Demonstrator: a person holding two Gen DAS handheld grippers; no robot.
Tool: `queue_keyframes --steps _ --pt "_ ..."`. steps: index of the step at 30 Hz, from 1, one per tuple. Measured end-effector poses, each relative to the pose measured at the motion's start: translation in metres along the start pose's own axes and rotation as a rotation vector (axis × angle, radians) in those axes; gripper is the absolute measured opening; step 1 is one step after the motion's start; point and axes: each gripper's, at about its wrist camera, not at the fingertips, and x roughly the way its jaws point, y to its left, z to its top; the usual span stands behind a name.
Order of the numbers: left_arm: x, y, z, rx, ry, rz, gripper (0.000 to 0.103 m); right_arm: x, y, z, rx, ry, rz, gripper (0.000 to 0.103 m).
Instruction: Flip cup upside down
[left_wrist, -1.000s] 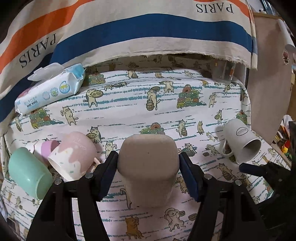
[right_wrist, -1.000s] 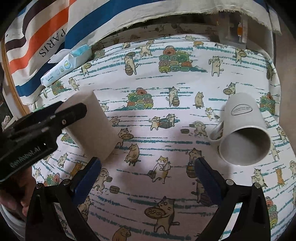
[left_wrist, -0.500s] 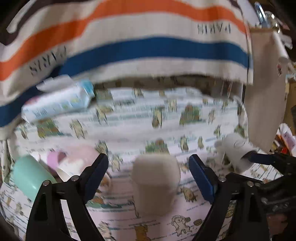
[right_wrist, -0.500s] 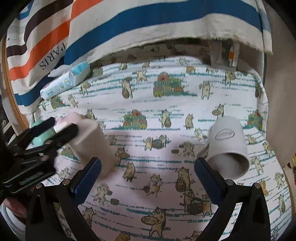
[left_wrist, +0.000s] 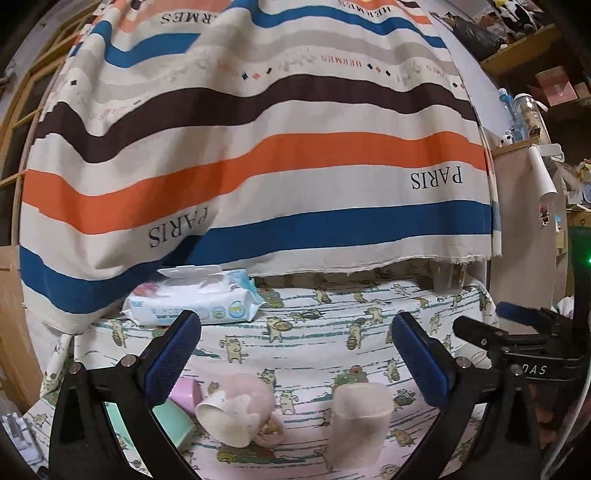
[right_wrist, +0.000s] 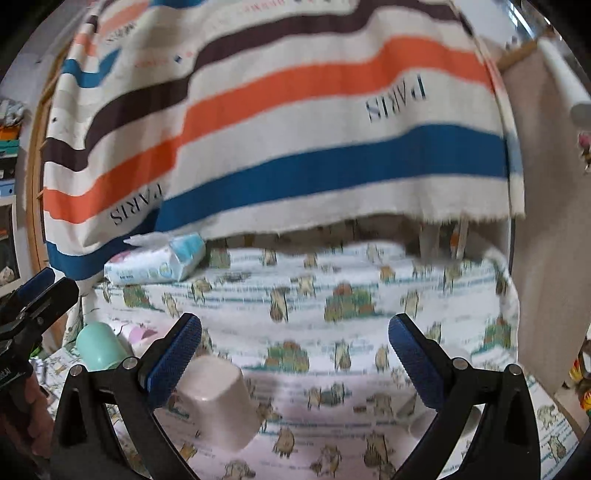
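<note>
A beige square cup (left_wrist: 360, 424) stands upside down on the cat-print cloth (left_wrist: 314, 332), its flat base up; it also shows in the right wrist view (right_wrist: 218, 402). My left gripper (left_wrist: 295, 354) is open and empty, raised above and behind the cup. My right gripper (right_wrist: 293, 358) is open and empty, raised over the cloth to the right of the cup. It shows at the right edge of the left wrist view (left_wrist: 517, 332).
A pink-and-white mug (left_wrist: 236, 410) lies on its side left of the beige cup, with a lilac cup (left_wrist: 186, 395) and a mint cup (right_wrist: 99, 345) beside it. A wipes pack (left_wrist: 195, 295) lies at the back left. A striped cloth (left_wrist: 258, 147) hangs behind.
My left gripper let go of the beige cup, opened wide and pulled up and back. The cup stays upside down on the cloth. My right gripper also rose and tilted up.
</note>
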Motion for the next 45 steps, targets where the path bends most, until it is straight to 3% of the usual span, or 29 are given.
queue_keyframes --steps 4,16,20,24,28,35,45 --pt "-0.002 0.008 -0.015 0.007 -0.008 -0.001 0.103 -0.002 0.007 -0.017 -0.044 -0.055 -0.047 0.102" --pt "0.018 0.029 -0.058 -0.019 0.071 0.011 0.103 0.019 0.003 -0.051 -0.029 0.016 -0.094 0.102" --pt "0.024 0.024 -0.069 -0.011 0.119 0.001 0.103 0.019 0.008 -0.054 -0.052 0.027 -0.101 0.102" --pt "0.036 0.029 -0.075 -0.06 0.217 0.019 0.103 0.032 0.009 -0.058 -0.046 0.121 -0.077 0.102" --pt "0.052 0.033 -0.082 -0.076 0.308 0.037 0.103 0.034 0.011 -0.06 -0.057 0.128 -0.075 0.102" --pt "0.048 0.021 -0.082 -0.018 0.285 0.011 0.103 0.036 0.012 -0.06 -0.06 0.137 -0.075 0.102" --pt "0.049 0.025 -0.081 -0.033 0.286 0.021 0.103 0.035 0.012 -0.06 -0.062 0.131 -0.077 0.102"
